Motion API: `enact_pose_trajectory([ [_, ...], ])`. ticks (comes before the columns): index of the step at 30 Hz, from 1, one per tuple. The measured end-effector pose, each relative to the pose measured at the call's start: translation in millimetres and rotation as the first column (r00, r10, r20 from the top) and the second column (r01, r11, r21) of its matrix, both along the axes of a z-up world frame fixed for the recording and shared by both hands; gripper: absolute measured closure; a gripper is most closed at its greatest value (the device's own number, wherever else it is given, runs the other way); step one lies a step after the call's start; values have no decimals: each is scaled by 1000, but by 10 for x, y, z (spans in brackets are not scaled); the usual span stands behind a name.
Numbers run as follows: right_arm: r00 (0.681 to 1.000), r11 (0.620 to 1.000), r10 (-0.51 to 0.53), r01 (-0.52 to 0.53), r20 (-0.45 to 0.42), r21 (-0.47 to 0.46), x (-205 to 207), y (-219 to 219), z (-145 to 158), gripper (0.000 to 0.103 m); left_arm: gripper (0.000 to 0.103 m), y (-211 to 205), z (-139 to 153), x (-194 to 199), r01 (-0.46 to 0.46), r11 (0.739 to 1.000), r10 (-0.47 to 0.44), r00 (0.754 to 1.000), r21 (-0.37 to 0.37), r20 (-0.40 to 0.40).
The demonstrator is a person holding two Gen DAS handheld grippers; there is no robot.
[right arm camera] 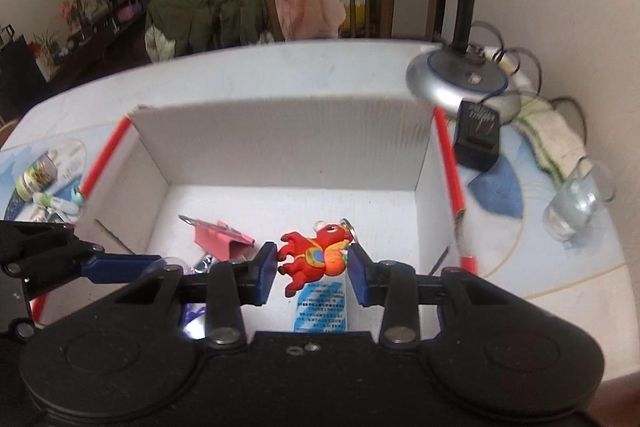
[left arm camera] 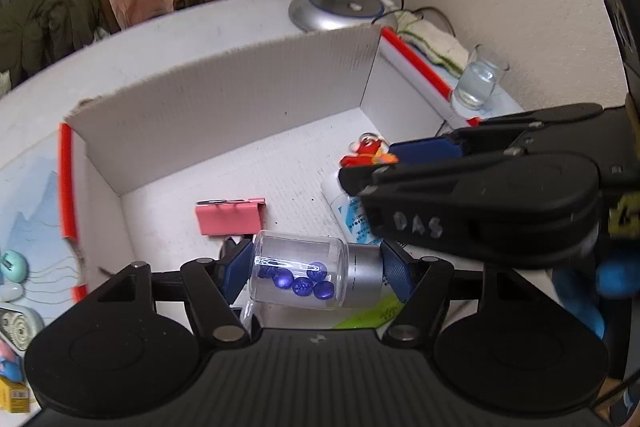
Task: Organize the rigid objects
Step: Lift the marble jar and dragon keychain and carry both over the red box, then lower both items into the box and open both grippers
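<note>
Over the white box [left arm camera: 224, 95] on the worktop [right arm camera: 248, 75], the left tongs [left arm camera: 316, 269] are clenched on a clear jar [left arm camera: 298, 269] of blue beads lying sideways, one pad on its base and one on its silver cap, just in front of a pink clip [left arm camera: 229, 219]. To the right, the right tongs [right arm camera: 313, 265] stand partly parted around a red toy [right arm camera: 314, 257] on the box floor; whether the pads actually grip it I cannot tell.

Left claw [left arm camera: 316, 273] clamped shut; right claw [right arm camera: 313, 267] pads spread apart.
</note>
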State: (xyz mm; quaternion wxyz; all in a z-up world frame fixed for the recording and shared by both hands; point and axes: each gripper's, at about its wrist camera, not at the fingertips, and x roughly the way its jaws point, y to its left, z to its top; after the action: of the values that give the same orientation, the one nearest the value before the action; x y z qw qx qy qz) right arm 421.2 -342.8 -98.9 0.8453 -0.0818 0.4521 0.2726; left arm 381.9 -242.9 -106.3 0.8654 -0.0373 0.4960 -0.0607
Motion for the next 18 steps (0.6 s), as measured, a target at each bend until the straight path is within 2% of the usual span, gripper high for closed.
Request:
enact_pose_trajectory([
  [5, 999, 999, 29, -30, -43, -34, 48, 66, -112, 66, 34, -47, -122, 139, 9, 1000, -9, 999, 2, -51],
  [18, 990, 999, -20, 14, -137, -43, 189, -23, -285, 65, 34, -48, -381, 305, -6, 1000, 2, 984, -23, -176],
])
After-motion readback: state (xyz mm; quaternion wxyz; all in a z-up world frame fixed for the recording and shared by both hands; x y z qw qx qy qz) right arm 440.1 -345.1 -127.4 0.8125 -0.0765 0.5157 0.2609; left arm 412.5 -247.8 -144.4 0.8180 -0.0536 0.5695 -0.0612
